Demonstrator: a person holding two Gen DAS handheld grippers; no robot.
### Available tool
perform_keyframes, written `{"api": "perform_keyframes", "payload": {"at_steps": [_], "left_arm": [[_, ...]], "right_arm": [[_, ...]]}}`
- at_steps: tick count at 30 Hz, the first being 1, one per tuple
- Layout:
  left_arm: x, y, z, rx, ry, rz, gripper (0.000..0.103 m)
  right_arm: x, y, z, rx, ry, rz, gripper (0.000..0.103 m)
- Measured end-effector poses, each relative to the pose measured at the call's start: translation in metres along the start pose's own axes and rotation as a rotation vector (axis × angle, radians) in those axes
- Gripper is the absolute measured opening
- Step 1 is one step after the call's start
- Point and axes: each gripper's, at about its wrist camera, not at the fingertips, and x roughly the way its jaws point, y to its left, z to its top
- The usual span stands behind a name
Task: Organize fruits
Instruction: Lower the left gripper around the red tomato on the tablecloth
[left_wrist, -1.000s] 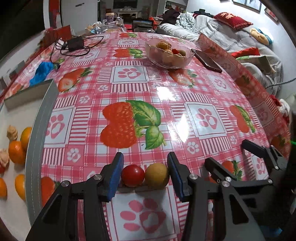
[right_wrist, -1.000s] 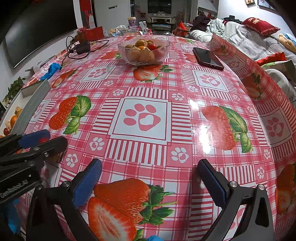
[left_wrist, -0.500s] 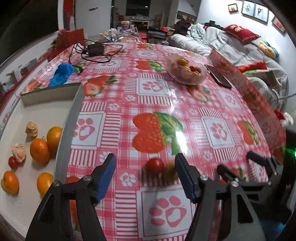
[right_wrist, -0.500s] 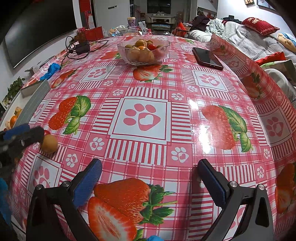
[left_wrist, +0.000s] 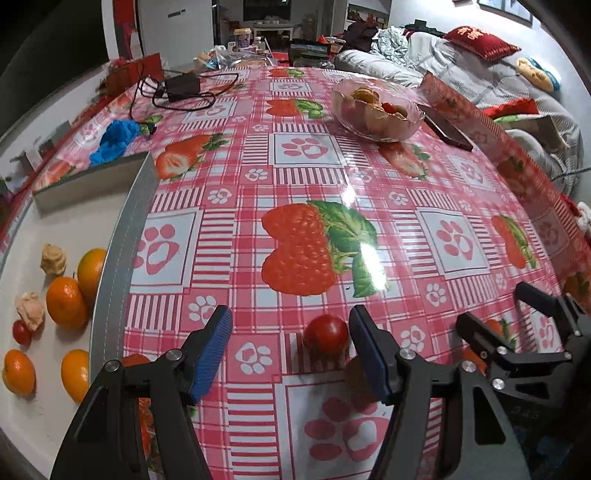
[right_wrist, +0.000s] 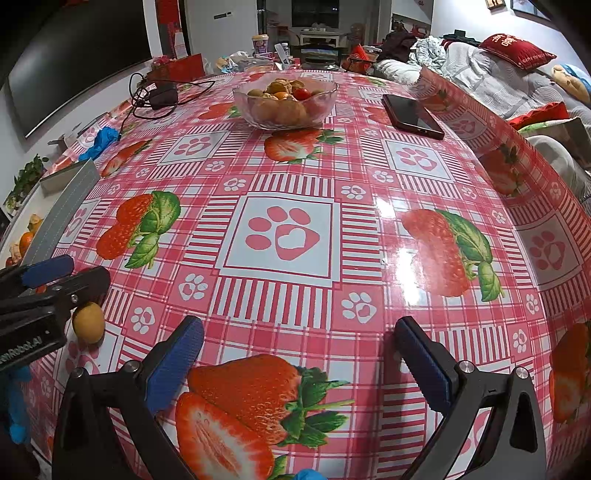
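A glossy red-checked tablecloth (right_wrist: 288, 236) printed with strawberries and paw prints covers the table, ceiling light glaring off it. Behind, a grey sofa (left_wrist: 480, 77) carries a red cushion (right_wrist: 517, 46); a dark television (right_wrist: 74, 62) hangs on the white wall.

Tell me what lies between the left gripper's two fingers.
In the left wrist view, a red cherry tomato sits on the tablecloth near the right finger; a yellowish-brown fruit shows partly behind that finger.
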Motion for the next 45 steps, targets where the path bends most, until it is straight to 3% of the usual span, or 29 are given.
{"api": "perform_keyframes", "payload": {"at_steps": [7,16,27,32,37,41,43,45], "left_arm": [[0.005,-0.011,-0.003,0.051,-0.018,0.024,0.077],[0.004,0.002,-0.009,0.02,-0.034,0.034,0.082],[0.0,0.016,-0.007,-0.011,-0.01,-0.018,0.083],[0.002,0.013,-0.008,0.033,-0.01,0.043,0.082],[0.002,0.004,-0.009,0.045,-0.014,0.031,0.082],[0.002,-0.003,-0.007,0.057,-0.018,0.018,0.069],[0.001,-0.006,-0.005,0.065,-0.019,0.007,0.049],[0.0,-0.009,-0.005,0.081,-0.018,0.0,0.037]], "right_arm": [[0.0,-0.001,0.0,0.0,-0.001,0.0,0.103],[-0.001,-0.001,-0.001,0.002,-0.002,0.0,0.103],[0.0,-0.002,0.001,0.006,-0.008,-0.001,0.103],[0.0,-0.002,0.0,0.007,-0.011,-0.001,0.103],[-0.001,-0.002,-0.001,0.007,-0.011,-0.001,0.103],[-0.001,-0.002,0.0,0.007,-0.011,-0.001,0.103],[-0.001,-0.002,0.0,0.007,-0.012,-0.001,0.103],[0.0,-0.002,0.0,0.007,-0.012,-0.001,0.103]]}}
